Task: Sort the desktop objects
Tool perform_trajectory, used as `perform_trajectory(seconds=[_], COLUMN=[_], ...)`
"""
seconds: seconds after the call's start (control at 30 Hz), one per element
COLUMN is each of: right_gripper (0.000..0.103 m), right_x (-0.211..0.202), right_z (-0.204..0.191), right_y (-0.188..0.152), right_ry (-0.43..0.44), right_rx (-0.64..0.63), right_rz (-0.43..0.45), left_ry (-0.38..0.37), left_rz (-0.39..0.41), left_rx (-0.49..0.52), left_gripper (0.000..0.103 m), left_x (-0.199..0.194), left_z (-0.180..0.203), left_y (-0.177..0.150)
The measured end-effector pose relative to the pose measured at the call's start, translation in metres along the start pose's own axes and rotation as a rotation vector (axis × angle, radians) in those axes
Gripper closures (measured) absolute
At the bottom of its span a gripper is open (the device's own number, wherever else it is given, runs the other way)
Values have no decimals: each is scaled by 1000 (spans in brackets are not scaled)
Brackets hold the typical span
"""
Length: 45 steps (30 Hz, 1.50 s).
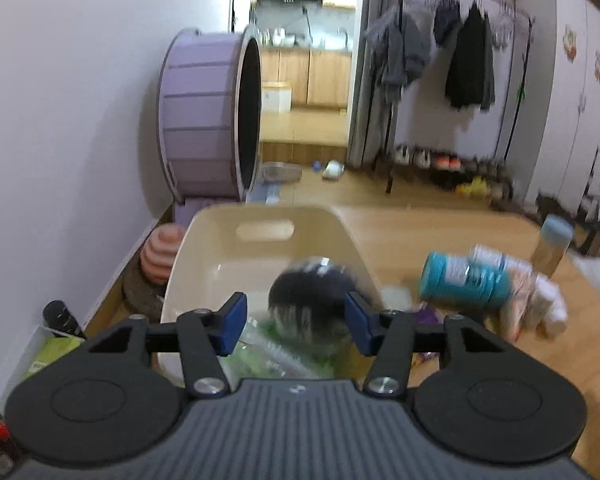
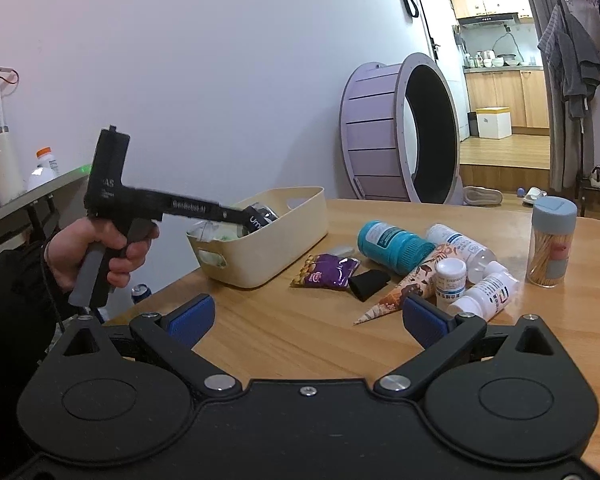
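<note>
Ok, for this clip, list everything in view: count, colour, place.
storage bin: 1, cream, left part of the table
black can: 1, dark, blurred, over the bin between the left gripper's fingers
teal jar: 1, lying on its side mid-table
white bottles: 3, right of the jar, one upright
paper cone: 1, brown-patterned, lying before the bottles
snack packet: 1, purple, beside the bin
black pouch: 1, next to the packet
toothpick jar: 1, clear with blue lid, far right
wheel: 1, lilac, by the wall
table: 1, wood
hand: 1, holding the left gripper's handle
left gripper: around the can
right gripper: open, above the table
</note>
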State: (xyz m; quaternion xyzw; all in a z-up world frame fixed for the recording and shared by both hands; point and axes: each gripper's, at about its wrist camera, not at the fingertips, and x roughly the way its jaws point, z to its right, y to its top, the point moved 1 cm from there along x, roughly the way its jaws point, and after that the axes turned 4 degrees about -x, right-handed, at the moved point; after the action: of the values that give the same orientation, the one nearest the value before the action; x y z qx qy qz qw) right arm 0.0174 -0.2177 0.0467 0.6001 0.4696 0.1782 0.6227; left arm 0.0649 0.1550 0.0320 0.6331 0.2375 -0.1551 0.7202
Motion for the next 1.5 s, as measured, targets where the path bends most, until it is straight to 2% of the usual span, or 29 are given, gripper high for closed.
perform_trajectory(seconds=[0.2,0.4,0.57,0.77,0.8,0.83,0.9,1.1,1.17,1.2,1.33,1.5], right_gripper=[2,2,2,5,9,18,25,29,45,57,62,64], right_x=[0,2,10,27,31,37,46,70,76,77,69,45], right_z=[0,8,33,77,83,86,89,85,81,81,82,72], right_y=[0,1,3,1,0,-2,-6,-13,-14,-14,-17,-14], right_ry=[-14,-70,-190,-313,-332,-346,-363,-376,-387,-393,-396,-371], right_rx=[-2,-1,15,133,143,144,143,117,93,91,102,46], right_rz=[4,14,-21,-84,-92,-108,-134,-182,-192,-201,-219,-187], left_ry=[-27,-140,-262,-336,-340,-343,-348,-349,-346,-345,-343,-343], left_rz=[18,71,70,38,32,29,24,19,18,17,18,19], left_rx=[-31,-40,-47,17,26,32,38,38,36,36,39,45], left_gripper=[49,46,45,45,45,45,45,45,45,45,45,45], left_x=[-13,-33,-47,-44,-43,-41,-40,-39,-38,-39,-43,-44], left_z=[-4,13,38,69,72,75,77,78,78,78,76,77], left_y=[-2,-6,-25,-44,-46,-47,-49,-54,-54,-55,-57,-57])
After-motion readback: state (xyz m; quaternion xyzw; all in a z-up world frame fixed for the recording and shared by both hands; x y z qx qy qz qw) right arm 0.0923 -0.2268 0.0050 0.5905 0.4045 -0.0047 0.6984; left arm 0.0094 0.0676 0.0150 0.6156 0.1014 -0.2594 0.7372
